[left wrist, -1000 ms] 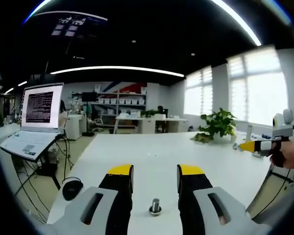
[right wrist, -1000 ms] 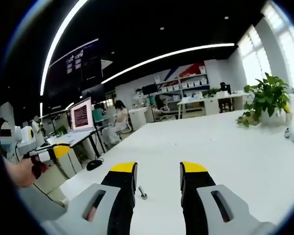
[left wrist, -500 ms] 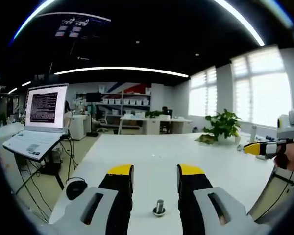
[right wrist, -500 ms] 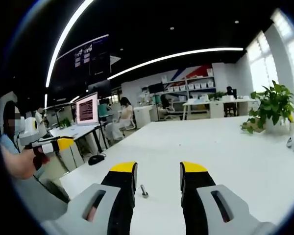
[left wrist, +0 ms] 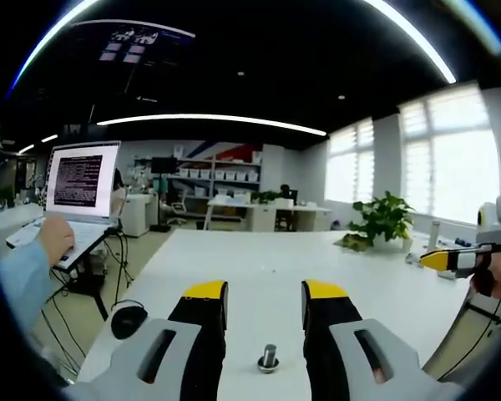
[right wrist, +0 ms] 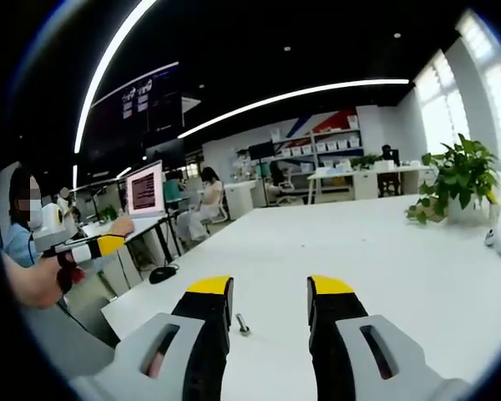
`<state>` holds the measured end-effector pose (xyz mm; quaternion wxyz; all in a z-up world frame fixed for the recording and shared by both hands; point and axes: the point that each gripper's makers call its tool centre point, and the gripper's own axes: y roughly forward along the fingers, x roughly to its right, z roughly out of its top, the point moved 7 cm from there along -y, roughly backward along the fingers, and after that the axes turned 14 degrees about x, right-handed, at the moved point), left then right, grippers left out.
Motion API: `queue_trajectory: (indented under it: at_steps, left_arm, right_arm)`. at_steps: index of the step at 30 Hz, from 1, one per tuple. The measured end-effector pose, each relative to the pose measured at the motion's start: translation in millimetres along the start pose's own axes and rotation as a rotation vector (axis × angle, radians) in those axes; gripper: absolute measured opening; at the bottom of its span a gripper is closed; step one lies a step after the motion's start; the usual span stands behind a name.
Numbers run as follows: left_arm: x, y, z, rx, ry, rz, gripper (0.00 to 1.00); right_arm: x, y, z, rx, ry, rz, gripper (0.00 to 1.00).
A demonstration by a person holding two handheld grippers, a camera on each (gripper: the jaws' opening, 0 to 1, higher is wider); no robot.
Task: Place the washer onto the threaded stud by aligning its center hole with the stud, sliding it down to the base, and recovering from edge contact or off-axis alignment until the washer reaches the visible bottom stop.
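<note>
Threaded stud (left wrist: 268, 357) is seen upright on the white table (left wrist: 259, 259), between the parted, empty jaws of the left gripper (left wrist: 265, 294); a ring at its base may be the washer, but this cannot be told. Right gripper (right wrist: 270, 290) is also held open and empty, stud (right wrist: 241, 323) just beside its left jaw. Risk is judged: the stud could be knocked over if the left jaws are closed off-axis.

Bare white table (left wrist: 259, 259) lies open around the stud (left wrist: 268, 358); the potted plant (left wrist: 386, 222) seems well apart.
</note>
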<state>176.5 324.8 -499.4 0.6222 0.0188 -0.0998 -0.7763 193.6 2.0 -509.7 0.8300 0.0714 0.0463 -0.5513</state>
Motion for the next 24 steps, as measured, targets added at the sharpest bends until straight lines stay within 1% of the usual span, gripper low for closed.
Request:
queue_trajectory:
  at_steps: [4, 7, 14, 24]
  left_arm:
    - [0.3, 0.7, -0.6, -0.006, 0.01, -0.011, 0.33]
    - [-2.2, 1.9, 0.0, -0.007, 0.01, -0.007, 0.33]
    - [-3.5, 3.4, 1.8, -0.005, 0.02, -0.011, 0.33]
    - [-4.1, 4.1, 3.0, -0.006, 0.019, -0.015, 0.33]
  right_arm:
    - [0.6, 0.4, 1.7, 0.007, 0.0, -0.004, 0.38]
    - [-0.7, 1.8, 2.1, 0.009, -0.004, -0.001, 0.38]
    - [-2.7, 2.1, -0.7, 0.006, -0.02, 0.0, 0.38]
    - [3.1, 2.7, -0.6, 0.012, -0.02, -0.023, 0.38]
